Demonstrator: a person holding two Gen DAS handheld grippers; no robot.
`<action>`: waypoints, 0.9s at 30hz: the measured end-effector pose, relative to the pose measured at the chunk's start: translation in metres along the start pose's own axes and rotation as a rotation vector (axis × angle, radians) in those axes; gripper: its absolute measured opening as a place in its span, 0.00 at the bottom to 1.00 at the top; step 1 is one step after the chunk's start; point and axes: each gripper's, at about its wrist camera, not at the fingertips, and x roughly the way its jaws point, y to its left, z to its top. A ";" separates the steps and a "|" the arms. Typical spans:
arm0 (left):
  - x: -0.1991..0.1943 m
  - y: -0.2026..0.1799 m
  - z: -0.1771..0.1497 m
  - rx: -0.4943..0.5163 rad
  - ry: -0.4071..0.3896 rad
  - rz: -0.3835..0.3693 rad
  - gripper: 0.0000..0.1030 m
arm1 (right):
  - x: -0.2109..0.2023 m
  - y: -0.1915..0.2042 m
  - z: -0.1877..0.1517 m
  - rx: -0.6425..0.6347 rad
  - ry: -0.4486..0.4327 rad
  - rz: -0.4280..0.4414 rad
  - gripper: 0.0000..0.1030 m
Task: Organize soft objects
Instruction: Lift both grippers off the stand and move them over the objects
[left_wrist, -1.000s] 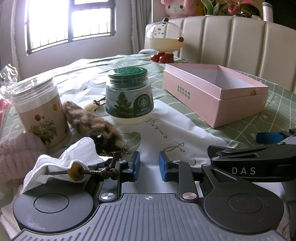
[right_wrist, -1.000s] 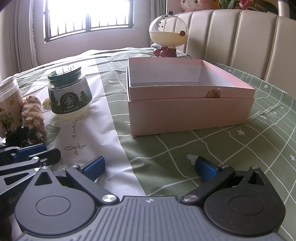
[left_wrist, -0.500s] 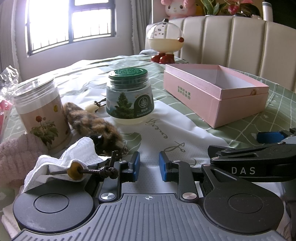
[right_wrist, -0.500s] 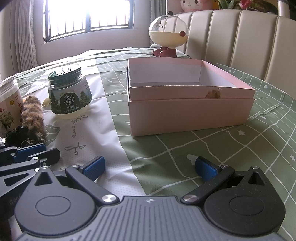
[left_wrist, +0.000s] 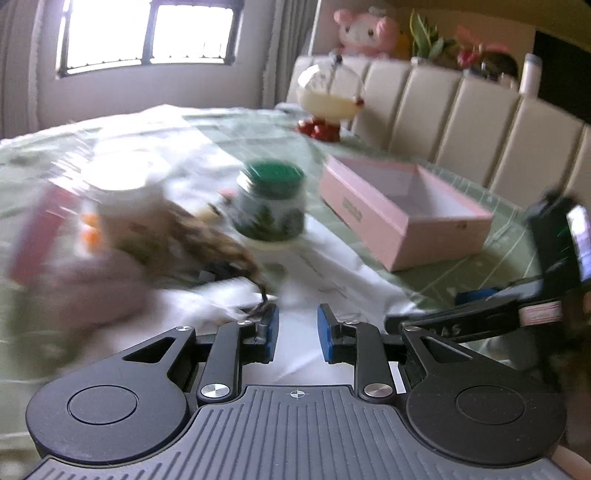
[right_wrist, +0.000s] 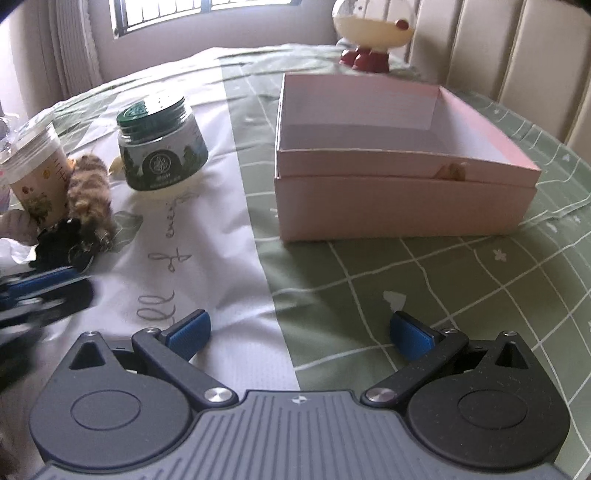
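- On the table, the left claw (left_wrist: 297, 328) now sits higher and further back than half a second ago: the beaded cord and the white cloth that lay against its left finger are no longer there, and only a dark tail end touches that finger.
- The left view is now strongly blurred, while it was sharp before, so I judge that this claw is moving fast, probably lifting and turning.
- Its fingers are narrowly apart with nothing between them, the same gap as before.
- The right claw (right_wrist: 299, 332) is spread wide and empty, as before, but it is now raised and looks down more steeply into the pink box (right_wrist: 402, 206).
- The box is empty inside; it stands just ahead of the right claw on the green cloth (right_wrist: 461, 280).
- The soft things lie all together at the left side: the brown furry toy (right_wrist: 90, 195), a black scrunchie (right_wrist: 59, 243) touching it, a pinkish fluffy piece (right_wrist: 16, 225) and the white cloth (right_wrist: 14, 253).
- The green jar (right_wrist: 160, 147) and the flower cup (right_wrist: 38, 177) stand just beside this heap; they are hard things, not for the box.
- For the task, nothing is sorted yet; both claws seem to be only repositioning, and the first grasp is not yet made.
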 end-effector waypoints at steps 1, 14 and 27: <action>-0.024 0.014 0.005 -0.008 -0.055 0.026 0.26 | 0.000 0.002 0.000 -0.025 0.008 -0.001 1.00; -0.073 0.241 0.063 -0.283 -0.063 0.359 0.26 | -0.022 0.012 -0.008 -0.132 0.075 0.032 1.00; 0.034 0.302 0.050 -0.227 0.207 0.543 0.32 | -0.094 0.066 -0.018 -0.322 -0.093 0.180 0.91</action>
